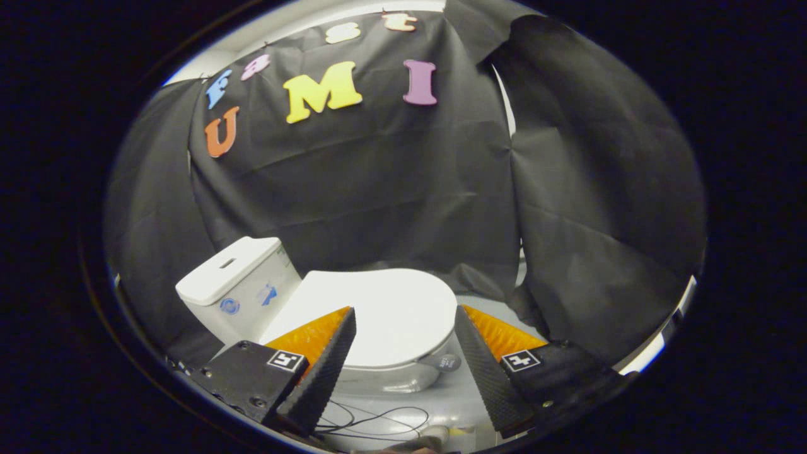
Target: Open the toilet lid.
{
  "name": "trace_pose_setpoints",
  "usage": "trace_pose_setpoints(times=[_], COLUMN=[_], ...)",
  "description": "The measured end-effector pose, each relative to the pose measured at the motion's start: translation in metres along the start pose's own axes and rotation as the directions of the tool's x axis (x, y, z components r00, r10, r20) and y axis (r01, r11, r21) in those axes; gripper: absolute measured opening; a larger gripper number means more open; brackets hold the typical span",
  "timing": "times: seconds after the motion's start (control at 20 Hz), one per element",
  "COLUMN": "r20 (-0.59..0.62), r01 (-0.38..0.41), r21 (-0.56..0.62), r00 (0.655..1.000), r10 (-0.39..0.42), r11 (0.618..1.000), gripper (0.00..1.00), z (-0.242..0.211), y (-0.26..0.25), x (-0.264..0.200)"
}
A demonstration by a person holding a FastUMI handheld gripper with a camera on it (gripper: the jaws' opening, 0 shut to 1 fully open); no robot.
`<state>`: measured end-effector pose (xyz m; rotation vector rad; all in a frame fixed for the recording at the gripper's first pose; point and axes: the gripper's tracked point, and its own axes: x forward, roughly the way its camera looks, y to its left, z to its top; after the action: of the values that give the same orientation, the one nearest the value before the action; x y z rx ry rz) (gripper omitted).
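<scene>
**Gripper open above a closed toilet lid**

The gripper (pixel 403 321) hangs with its two fingers spread wide apart, holding nothing; neither finger visibly touches anything. Between and just beyond the fingertips lies the toilet lid (pixel 384 315), white, flat and down on the bowl (pixel 391 378), so the toilet is closed; the lid's rounded front edge lies near the right finger, its hinge end toward the tank. A small grey tab (pixel 446 362) sticks out from under the lid's front rim, just beside the right finger's inner edge. The tank (pixel 236 287) stands behind the left finger, white, with a slot-like button in its top and two small blue stickers on its side; it sits close against the lid's rear end. Below the bowl, between the finger bases, thin black cables (pixel 372 421) loop over a pale floor (pixel 451 403). Black cloth (pixel 378 189), creased and hung in panels, closes in the booth behind and to the right of the toilet.
</scene>
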<state>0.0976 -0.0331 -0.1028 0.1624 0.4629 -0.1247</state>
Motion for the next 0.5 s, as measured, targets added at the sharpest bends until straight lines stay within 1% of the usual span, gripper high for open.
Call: trace_pose_setpoints(times=[0.25,0.3,0.4,0.5], r20=[-0.162,-0.193,-0.222,-0.26], r01=[-0.018,-0.018,0.008,0.022], r21=[0.155,0.167,0.177,0.202], r00=[0.986,0.98,0.975,0.965], r10=[0.044,0.051,0.032,0.032], r11=[0.988,0.986,0.984,0.979], gripper=[0.96,0.96,0.95,0.94], z=[-0.026,-0.033,-0.045,-0.053], y=[-0.011,-0.017,-0.031,-0.042], x=[0.029,0.033,0.043,0.047])
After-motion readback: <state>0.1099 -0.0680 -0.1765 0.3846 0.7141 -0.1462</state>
